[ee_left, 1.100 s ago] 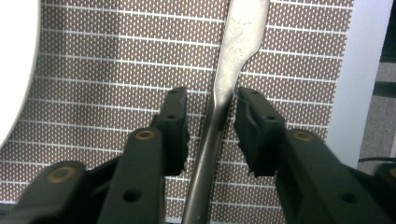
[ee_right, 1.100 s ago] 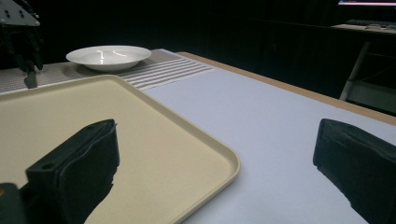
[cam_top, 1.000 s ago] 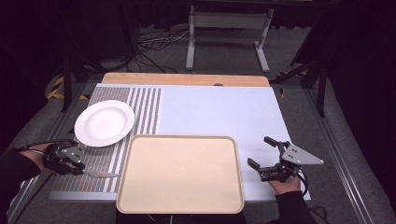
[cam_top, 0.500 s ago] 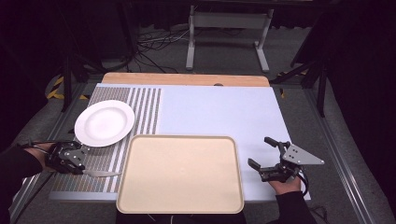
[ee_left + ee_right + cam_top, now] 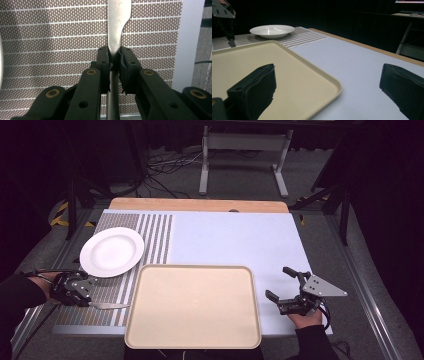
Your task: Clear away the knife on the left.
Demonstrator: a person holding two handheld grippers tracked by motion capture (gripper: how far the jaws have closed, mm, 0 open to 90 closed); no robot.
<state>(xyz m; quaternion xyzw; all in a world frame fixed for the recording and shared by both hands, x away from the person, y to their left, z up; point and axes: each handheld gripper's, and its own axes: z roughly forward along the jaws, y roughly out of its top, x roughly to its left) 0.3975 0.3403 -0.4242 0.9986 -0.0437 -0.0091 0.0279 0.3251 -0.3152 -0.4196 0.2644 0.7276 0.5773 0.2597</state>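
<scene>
Lying flat on the striped mat (image 5: 115, 270) left of the beige tray (image 5: 192, 305), a thin silver knife (image 5: 107, 306) points right — its neck pinched between the closed jaws of the left gripper (image 5: 113, 58). Nothing has shifted since a second ago. The right gripper (image 5: 285, 287) rests low at the tray's right edge, jaws spread wide and empty. A white plate (image 5: 112, 252) sits farther back.

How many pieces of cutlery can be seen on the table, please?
1: a metal knife lying on the striped mat, left of the tray, its handle clamped in the left gripper. Nothing seems hidden.
</scene>
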